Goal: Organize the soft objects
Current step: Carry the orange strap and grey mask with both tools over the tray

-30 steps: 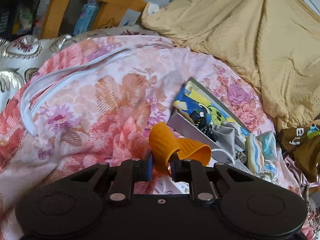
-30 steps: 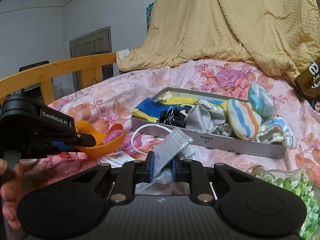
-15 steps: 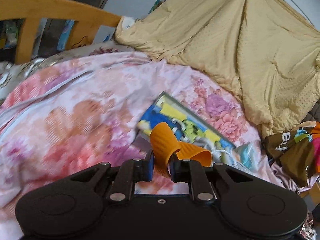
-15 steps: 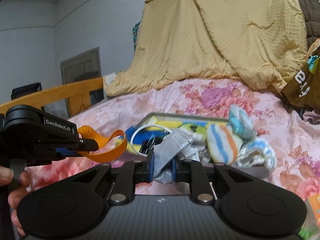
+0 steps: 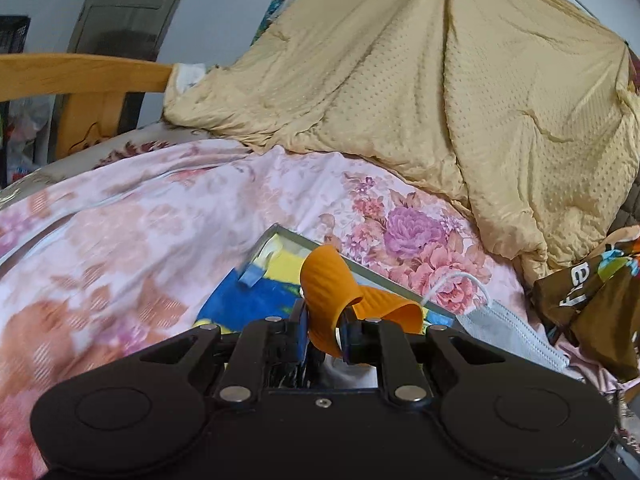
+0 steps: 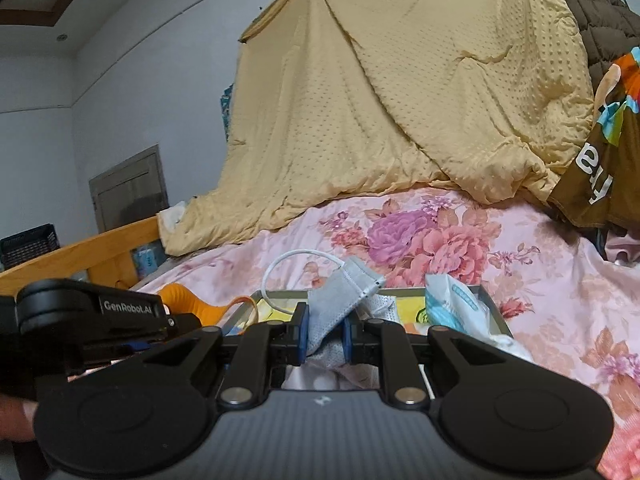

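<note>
We have just lifted both catches off the bed, left gripper [image 5: 324,334] pinching the orange band [image 5: 328,292], right gripper [image 6: 325,334] pinching the grey mask [image 6: 340,296], now above the tray [image 6: 494,312], ready to drop.

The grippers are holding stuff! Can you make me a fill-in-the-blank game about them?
1. The left gripper pinches a rubbery band coloured ____.
2. The right gripper pinches a grey face ____.
3. The mask's ear loop is coloured ____.
4. Behind the tray hangs a big blanket coloured ____.

Missing words: orange; mask; white; yellow
</note>
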A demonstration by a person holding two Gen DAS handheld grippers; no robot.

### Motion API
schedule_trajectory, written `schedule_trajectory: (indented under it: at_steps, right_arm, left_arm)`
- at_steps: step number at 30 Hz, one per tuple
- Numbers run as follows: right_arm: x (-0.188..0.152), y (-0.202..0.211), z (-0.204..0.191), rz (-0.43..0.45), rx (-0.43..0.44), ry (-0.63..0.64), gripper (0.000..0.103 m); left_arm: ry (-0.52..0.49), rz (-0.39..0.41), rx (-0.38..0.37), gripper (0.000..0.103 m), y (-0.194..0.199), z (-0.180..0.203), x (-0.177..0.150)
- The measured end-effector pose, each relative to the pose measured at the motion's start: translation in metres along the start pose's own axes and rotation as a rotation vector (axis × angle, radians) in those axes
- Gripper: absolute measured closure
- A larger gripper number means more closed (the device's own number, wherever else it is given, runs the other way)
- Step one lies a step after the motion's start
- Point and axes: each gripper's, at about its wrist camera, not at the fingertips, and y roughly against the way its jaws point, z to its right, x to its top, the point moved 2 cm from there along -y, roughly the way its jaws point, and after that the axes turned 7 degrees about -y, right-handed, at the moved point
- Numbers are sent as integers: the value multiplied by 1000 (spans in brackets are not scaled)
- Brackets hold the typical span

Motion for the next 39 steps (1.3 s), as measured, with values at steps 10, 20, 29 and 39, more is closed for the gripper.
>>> schedule_trajectory:
  at_steps: [10,20,29,39]
  right_arm:
    - [-1,-47,18,-40,-11,-94,85]
    - [-5,-67,29,-76,26,-177,85]
    - [-16,-82,31,-111,24,-195,85]
    - [-21,-88,30,-151,12,-195,83]
  left_arm:
    - [-44,-7,11,86,-52,4,3]
    - [-21,-35,33,85,-80,6,-9]
    - [-31,-46,54,84,-93,6,-12]
    - [-16,-94,88,78,-98,-4,-18]
